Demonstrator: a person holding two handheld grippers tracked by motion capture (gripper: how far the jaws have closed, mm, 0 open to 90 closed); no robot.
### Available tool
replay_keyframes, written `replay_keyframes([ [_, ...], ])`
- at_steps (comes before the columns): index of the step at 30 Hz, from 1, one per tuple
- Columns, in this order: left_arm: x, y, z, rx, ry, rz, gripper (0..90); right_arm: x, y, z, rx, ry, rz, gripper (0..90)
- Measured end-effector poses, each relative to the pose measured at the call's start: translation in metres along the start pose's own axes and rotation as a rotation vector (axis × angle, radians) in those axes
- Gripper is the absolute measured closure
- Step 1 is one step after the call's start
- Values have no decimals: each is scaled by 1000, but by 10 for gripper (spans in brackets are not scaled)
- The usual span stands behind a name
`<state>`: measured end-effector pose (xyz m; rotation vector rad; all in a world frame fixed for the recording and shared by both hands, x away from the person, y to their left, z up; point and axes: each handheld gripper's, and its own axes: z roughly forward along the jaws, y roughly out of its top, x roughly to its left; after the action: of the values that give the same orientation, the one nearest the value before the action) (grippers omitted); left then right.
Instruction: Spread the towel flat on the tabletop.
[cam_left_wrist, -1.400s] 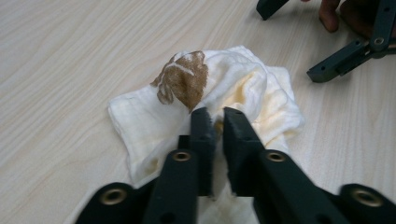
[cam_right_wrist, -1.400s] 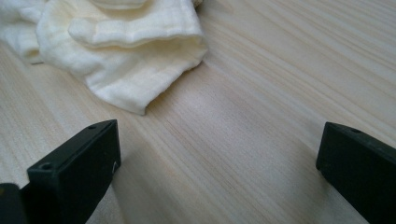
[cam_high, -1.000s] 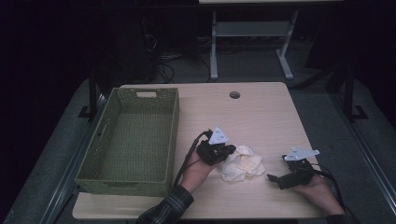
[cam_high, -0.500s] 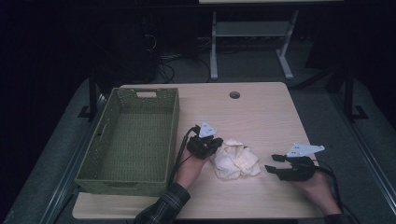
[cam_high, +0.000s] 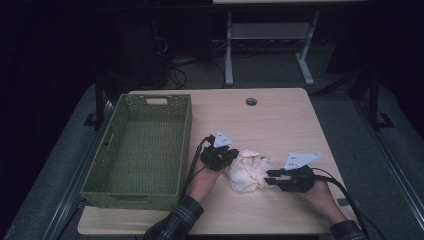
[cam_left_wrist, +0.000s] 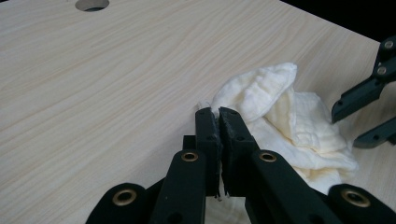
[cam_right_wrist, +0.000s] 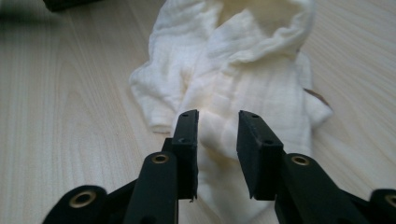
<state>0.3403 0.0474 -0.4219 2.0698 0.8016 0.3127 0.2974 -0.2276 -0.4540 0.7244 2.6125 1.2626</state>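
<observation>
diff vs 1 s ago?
The right gripper moved in from the table's right to the crumpled cream cloth; its jaws have just been closing around a fold, a gap still showing. The left gripper stays shut on the cloth's edge, which shifted slightly. The green woven basket is unchanged.

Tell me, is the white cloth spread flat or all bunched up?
Bunched up. The cloth sits in a crumpled heap with puffy folds on the table.

overhead forward-down, two close claw views (shared cloth (cam_high: 247, 170))
</observation>
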Motion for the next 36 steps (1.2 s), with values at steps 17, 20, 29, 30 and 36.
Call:
replay_keyframes([
  [17,-1,0,1,5,-10,2,866,-10,12,-9,-41,-48,-6,867],
  [20,-1,-1,2,8,-13,6,866,-19,17,-18,-66,-75,-10,868],
  [29,0,9,8,9,-15,27,863,-55,25,-44,-104,-182,40,871],
  [30,-1,12,10,12,-10,34,863,-55,25,-44,-104,-182,40,871],
  [36,4,23,24,30,-2,33,862,-85,13,-49,-88,-232,112,871],
])
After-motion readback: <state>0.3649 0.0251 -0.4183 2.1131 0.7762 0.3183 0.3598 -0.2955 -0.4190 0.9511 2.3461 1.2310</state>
